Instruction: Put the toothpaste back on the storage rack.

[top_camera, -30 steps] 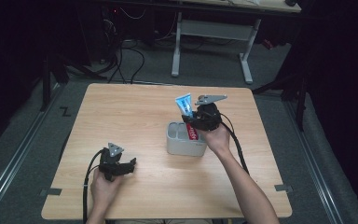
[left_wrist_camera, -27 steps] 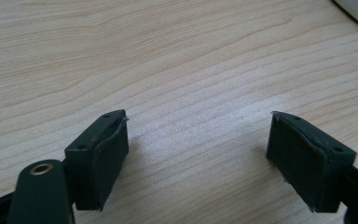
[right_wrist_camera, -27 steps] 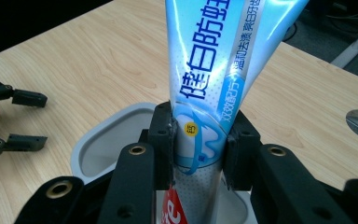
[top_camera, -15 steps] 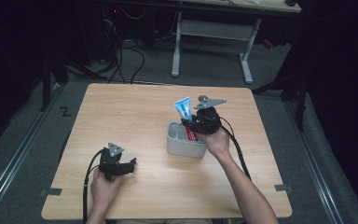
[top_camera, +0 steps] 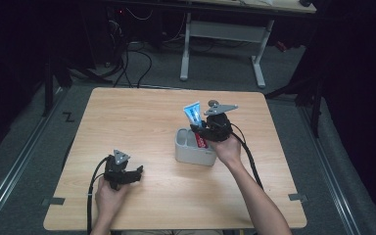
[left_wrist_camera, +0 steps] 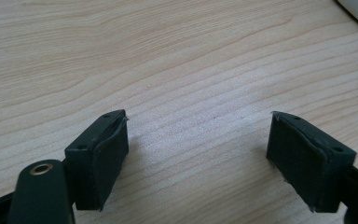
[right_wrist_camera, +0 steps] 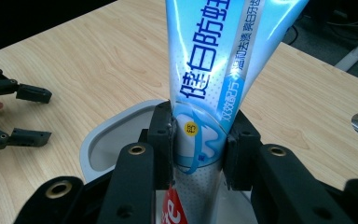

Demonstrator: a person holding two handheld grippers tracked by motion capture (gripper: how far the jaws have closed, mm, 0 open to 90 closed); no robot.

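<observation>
Right gripper (right_wrist_camera: 198, 140) clamped on the toothpaste tube (right_wrist_camera: 209, 70) above the grey tub (top_camera: 192, 146) – left gripper (left_wrist_camera: 214, 154) open, empty – risk: tube slips or tips the tub.

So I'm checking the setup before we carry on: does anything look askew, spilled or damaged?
Nothing stands out. The right gripper grips the toothpaste tube over the grey container; the left gripper rests open on the table.

You have a wooden table (top_camera: 142, 122) under you, a white-legged desk (top_camera: 223, 34) beyond it, and cables (top_camera: 132, 58) on the floor.
</observation>
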